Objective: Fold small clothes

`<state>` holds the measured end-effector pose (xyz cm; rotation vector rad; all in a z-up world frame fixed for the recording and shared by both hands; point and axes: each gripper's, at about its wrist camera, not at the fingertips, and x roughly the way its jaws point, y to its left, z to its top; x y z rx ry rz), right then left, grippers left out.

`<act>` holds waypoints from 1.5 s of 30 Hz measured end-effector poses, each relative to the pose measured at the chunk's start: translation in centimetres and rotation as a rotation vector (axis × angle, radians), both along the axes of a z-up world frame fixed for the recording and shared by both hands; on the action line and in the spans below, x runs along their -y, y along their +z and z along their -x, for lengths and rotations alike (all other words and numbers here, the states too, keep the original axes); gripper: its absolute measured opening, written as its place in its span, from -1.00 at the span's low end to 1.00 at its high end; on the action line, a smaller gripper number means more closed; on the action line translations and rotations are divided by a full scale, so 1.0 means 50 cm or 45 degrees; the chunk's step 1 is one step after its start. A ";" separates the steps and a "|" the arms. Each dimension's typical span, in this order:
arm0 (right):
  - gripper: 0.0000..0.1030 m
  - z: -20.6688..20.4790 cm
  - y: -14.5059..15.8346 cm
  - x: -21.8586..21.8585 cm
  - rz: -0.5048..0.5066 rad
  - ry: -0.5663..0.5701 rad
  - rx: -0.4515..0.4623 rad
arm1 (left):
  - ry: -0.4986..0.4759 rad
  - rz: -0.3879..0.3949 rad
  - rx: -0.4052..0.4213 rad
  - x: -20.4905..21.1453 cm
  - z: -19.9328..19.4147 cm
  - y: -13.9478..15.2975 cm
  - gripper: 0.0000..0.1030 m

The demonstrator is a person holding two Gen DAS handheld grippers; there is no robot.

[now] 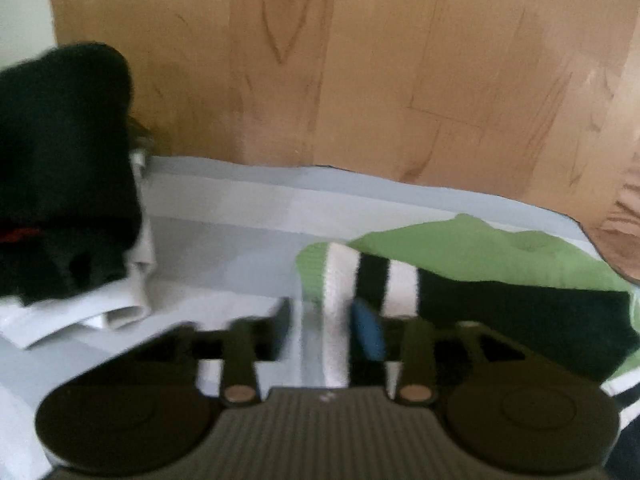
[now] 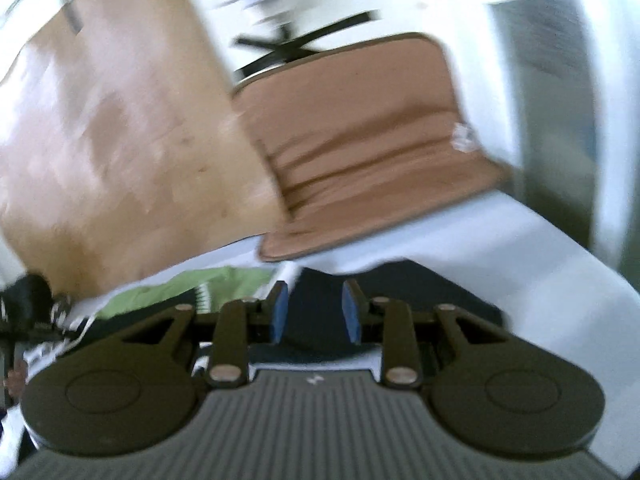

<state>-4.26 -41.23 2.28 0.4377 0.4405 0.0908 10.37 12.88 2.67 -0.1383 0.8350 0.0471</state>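
My left gripper [image 1: 326, 330] has its jaws parted around the white-and-black striped edge of the green garment [image 1: 500, 248], which lies on the pale cloth [image 1: 240, 216] over the table [image 1: 360, 60]. A black garment [image 1: 60, 180] sits to its left. My right gripper [image 2: 316, 314] straddles dark navy fabric [image 2: 400, 280], jaws apart; whether they pinch it I cannot tell. Beyond is a brown cushion [image 2: 360, 128].

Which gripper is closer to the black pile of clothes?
Left. The black pile sits just left of the left gripper; the right gripper sees it far off at its left edge.
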 end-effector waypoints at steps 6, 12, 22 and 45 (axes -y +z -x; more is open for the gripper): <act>-0.33 0.080 -0.071 0.070 -0.369 -0.165 -0.048 | -0.002 0.195 0.140 0.015 0.042 0.060 -0.07; -0.33 0.061 -0.073 0.095 -0.609 -0.248 -0.014 | -0.160 0.271 0.121 0.113 0.018 0.037 -0.08; -0.36 -0.038 -0.143 0.147 -0.752 -0.390 -0.143 | -0.201 0.076 0.171 0.169 0.000 -0.069 -0.28; -0.47 -0.115 -0.034 -0.690 0.610 1.066 0.098 | -0.043 0.429 0.189 -0.066 0.118 0.024 0.20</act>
